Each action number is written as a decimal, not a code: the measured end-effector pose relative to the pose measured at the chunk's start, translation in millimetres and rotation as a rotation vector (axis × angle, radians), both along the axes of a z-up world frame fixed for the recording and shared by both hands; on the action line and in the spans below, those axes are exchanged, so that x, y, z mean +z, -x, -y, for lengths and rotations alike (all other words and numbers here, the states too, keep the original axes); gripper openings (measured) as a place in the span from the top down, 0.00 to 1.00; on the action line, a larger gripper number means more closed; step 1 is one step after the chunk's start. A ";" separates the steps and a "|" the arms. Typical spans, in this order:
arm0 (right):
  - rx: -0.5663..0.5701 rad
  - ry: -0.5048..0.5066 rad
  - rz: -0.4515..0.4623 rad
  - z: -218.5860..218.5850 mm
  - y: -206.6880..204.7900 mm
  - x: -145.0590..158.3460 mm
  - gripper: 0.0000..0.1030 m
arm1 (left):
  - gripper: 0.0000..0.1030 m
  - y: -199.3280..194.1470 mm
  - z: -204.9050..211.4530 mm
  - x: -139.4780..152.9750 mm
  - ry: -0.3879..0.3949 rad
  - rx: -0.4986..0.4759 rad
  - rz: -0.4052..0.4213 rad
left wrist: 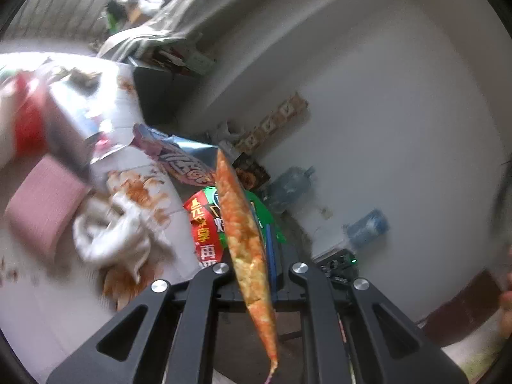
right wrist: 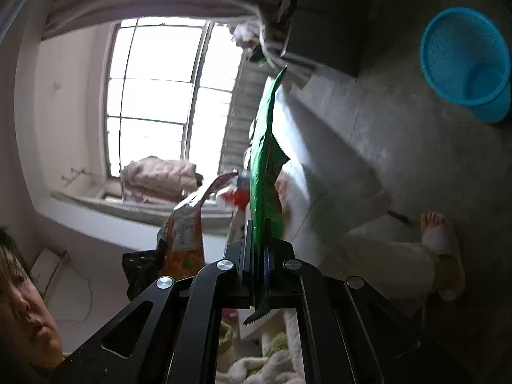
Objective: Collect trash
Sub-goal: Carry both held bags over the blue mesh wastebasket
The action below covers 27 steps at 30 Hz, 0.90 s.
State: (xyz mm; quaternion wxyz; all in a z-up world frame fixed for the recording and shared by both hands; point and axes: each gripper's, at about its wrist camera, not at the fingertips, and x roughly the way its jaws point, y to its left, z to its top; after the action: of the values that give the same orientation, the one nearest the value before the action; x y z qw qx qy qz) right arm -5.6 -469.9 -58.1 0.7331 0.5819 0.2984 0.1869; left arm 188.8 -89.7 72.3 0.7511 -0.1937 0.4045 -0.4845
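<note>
My left gripper (left wrist: 256, 272) is shut on an orange snack bag (left wrist: 243, 240), seen edge-on and sticking out past the fingers. Close behind the orange bag is a red and green bag (left wrist: 204, 224); I cannot tell whether it is in the grip too. A purple snack bag (left wrist: 182, 163) and a blurred silver and red foil bag (left wrist: 64, 112) lie on the bed beyond. My right gripper (right wrist: 260, 256) is shut on a green wrapper (right wrist: 265, 166) that stands up between its fingers. To its left the orange bag (right wrist: 185, 243) appears again. A blue mesh bin (right wrist: 464, 64) stands on the floor, well off to the upper right.
The bed carries a pink pillow (left wrist: 41, 204) and a crumpled white cloth (left wrist: 112, 233). Two water jugs (left wrist: 291, 185) stand by the wall. A person's leg and slippered foot (right wrist: 441, 240) are on the grey floor near the bin. A bright window (right wrist: 153, 96) is behind.
</note>
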 end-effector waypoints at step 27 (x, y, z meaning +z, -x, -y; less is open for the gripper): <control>-0.544 -0.429 -0.300 156.8 -32.4 -196.1 0.94 | 0.92 -178.9 380.5 -178.5 -0.537 -0.174 -0.353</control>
State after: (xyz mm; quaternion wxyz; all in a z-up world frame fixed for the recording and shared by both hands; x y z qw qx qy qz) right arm 26.8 -626.7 -254.2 0.5654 0.8012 0.1911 -0.0439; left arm 367.7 -470.2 -106.2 0.6494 -0.0344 0.6568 -0.3818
